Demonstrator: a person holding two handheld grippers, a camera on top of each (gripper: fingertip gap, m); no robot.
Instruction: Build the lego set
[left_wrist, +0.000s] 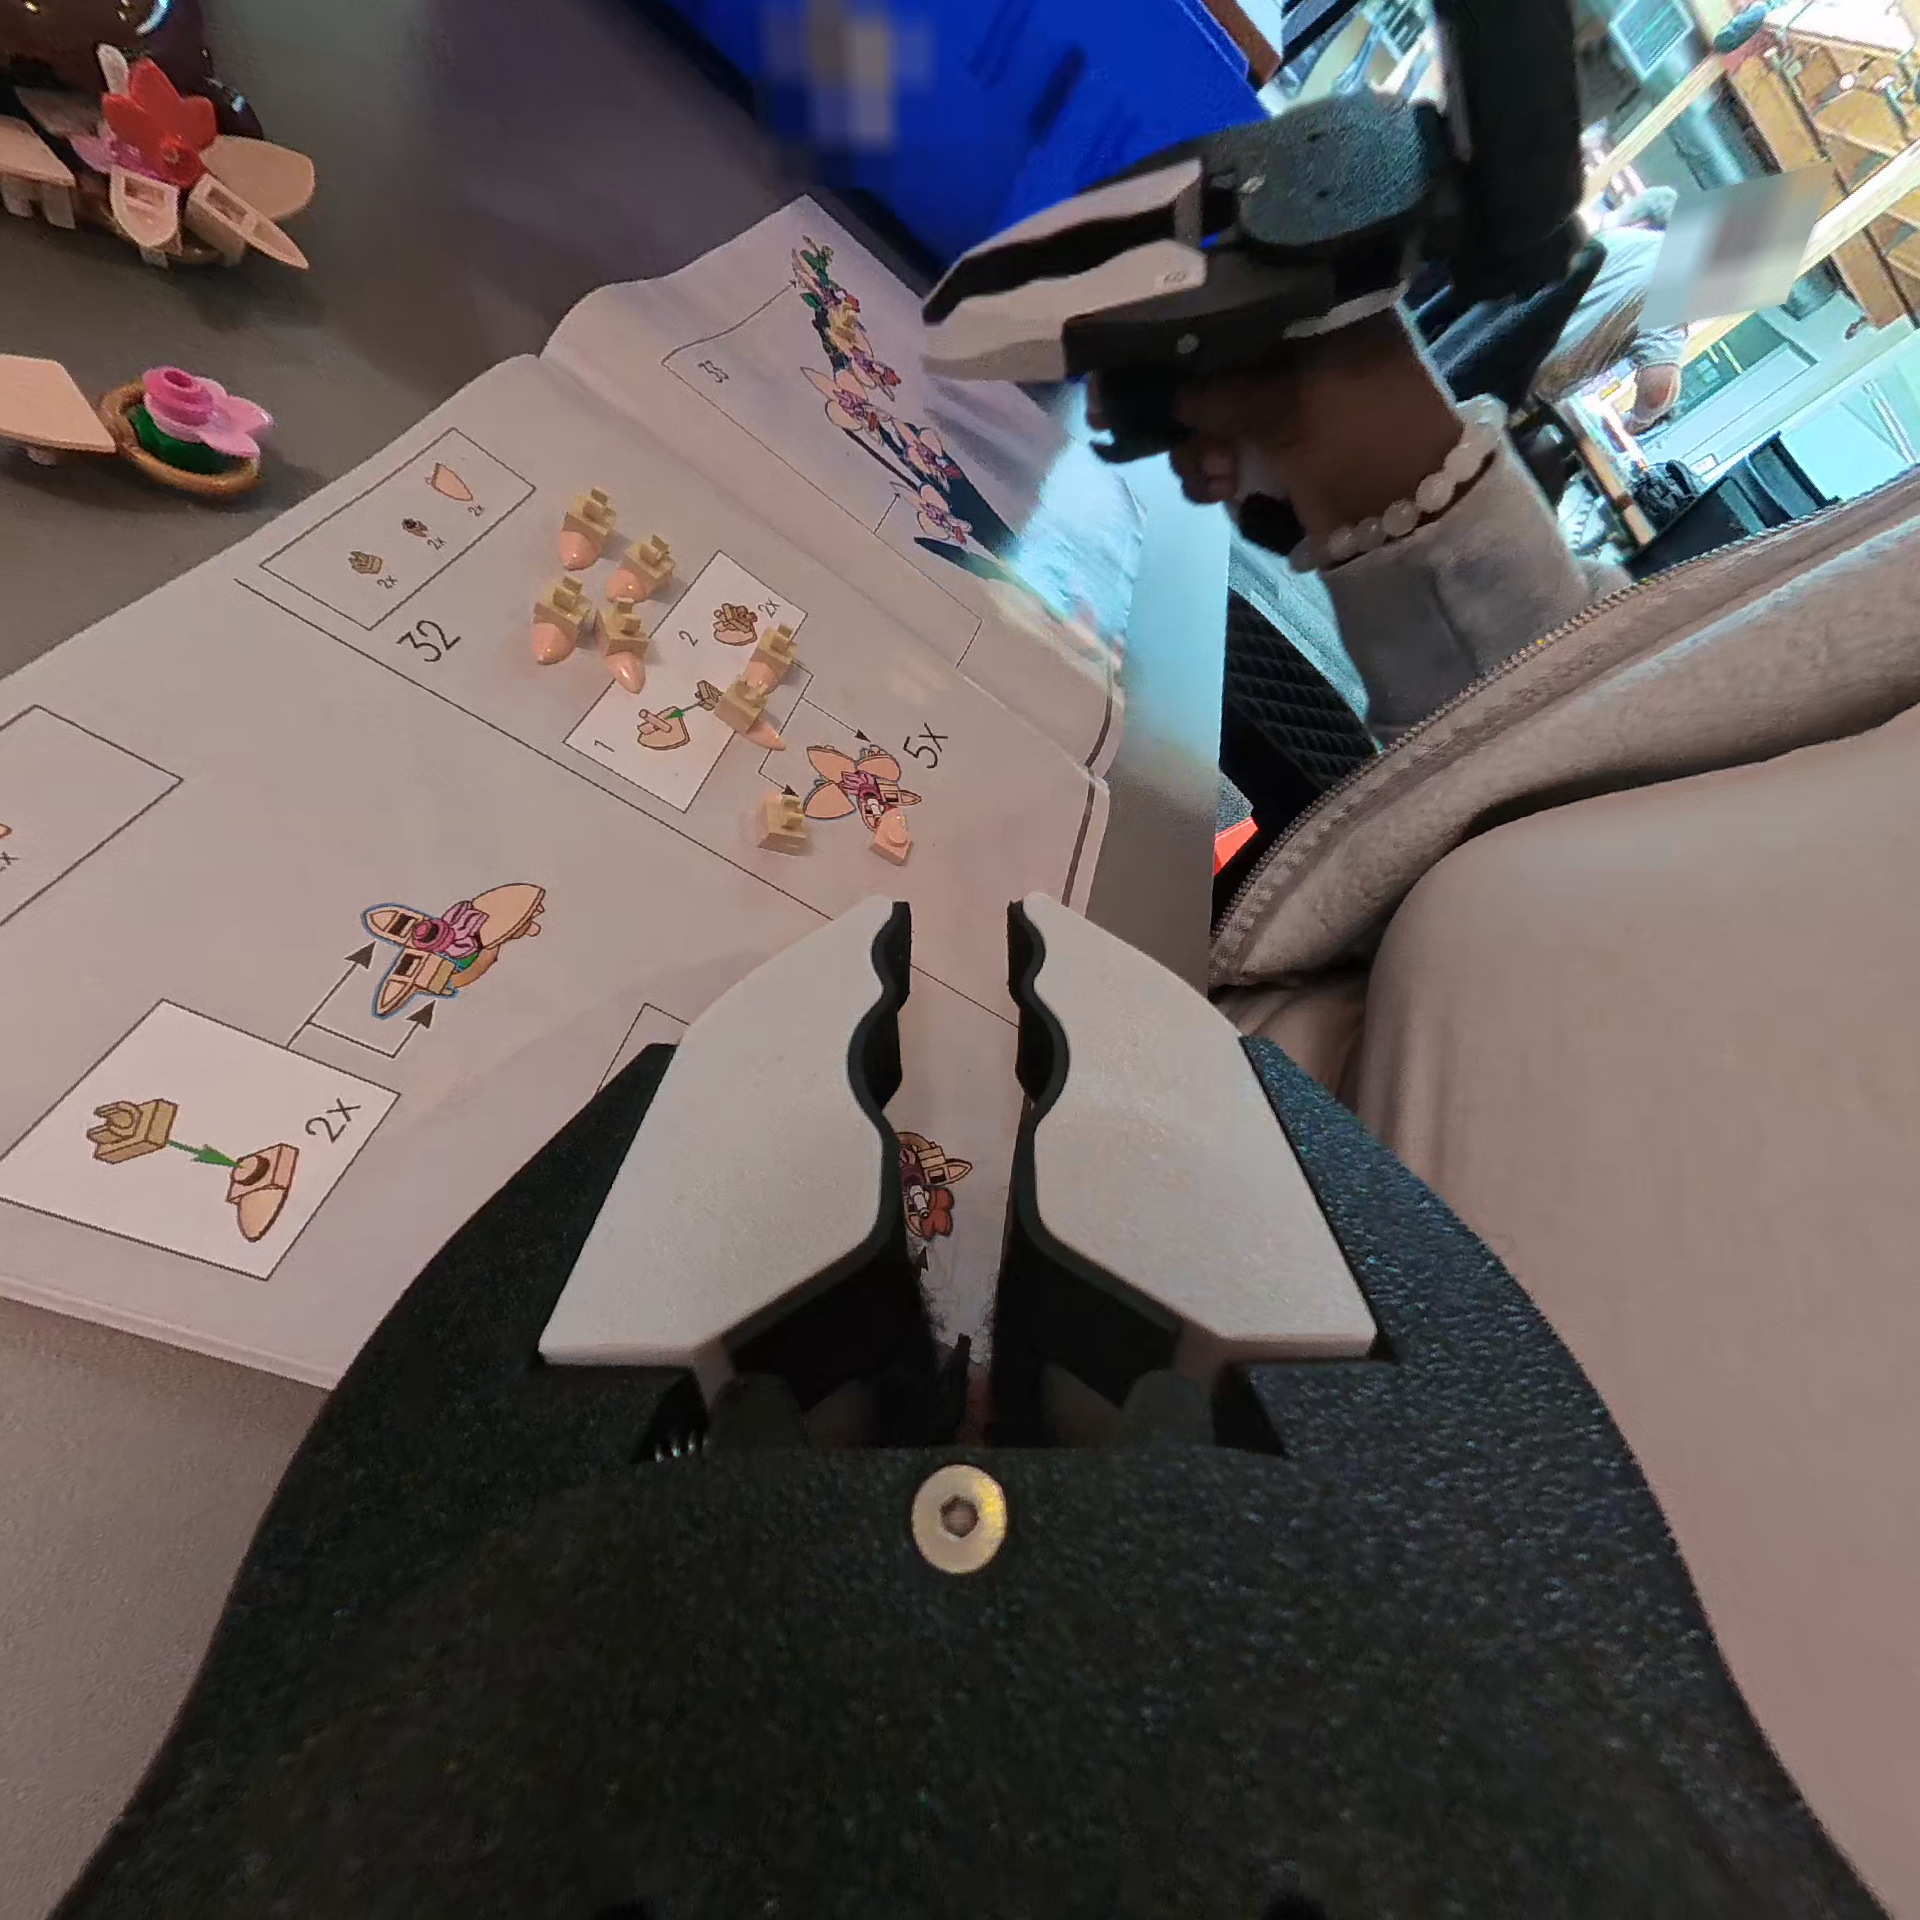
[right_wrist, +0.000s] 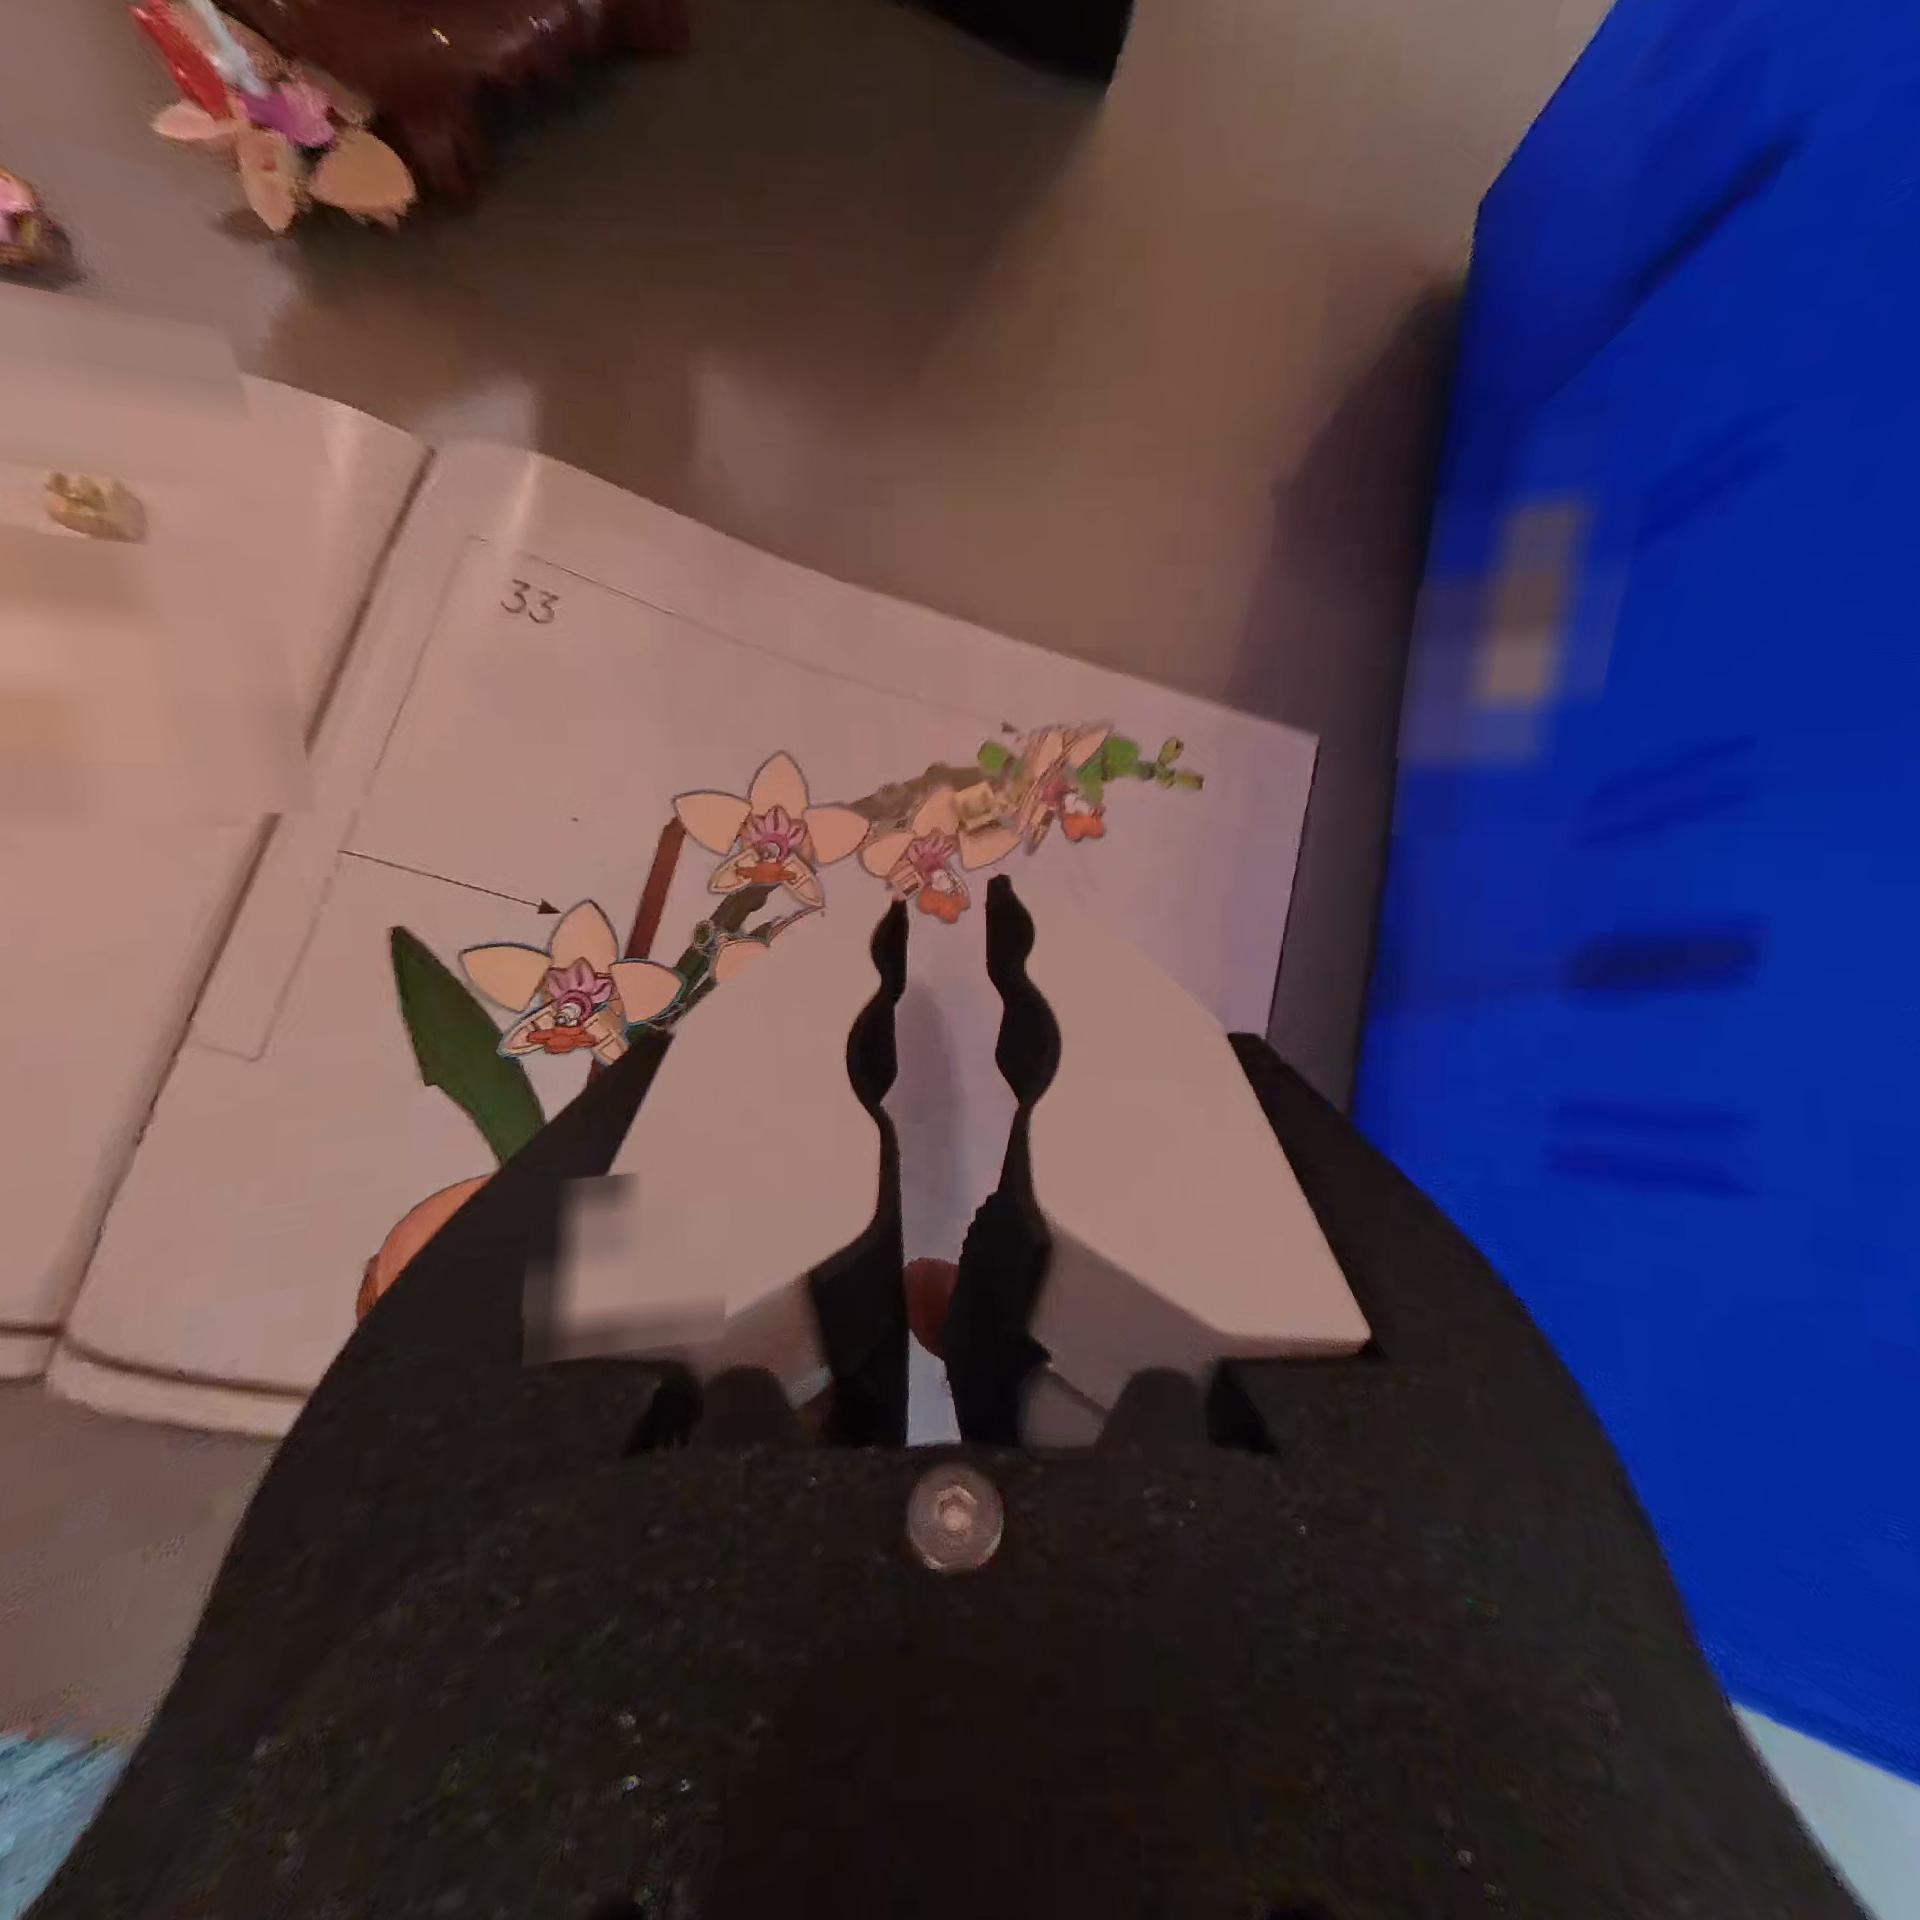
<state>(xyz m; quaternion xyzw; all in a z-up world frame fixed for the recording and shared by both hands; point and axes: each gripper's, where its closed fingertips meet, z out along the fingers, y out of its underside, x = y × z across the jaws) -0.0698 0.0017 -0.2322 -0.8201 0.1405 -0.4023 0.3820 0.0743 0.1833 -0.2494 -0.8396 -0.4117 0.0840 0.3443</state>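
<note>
Both claws, left (left_wrist: 959, 914) and right (right_wrist: 943, 899), spread bare over booklet (left_wrist: 416, 790) (bricks blurred).

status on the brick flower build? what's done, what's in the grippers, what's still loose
Done: one flower with a red piece stands assembled at the far left; a pink blossom on a gold ring sits partly built. In hand: nothing; left gripper and right gripper are both open and bare above the instruction booklet. Left: small tan-and-peach petal pieces lie loose on the page.
</note>
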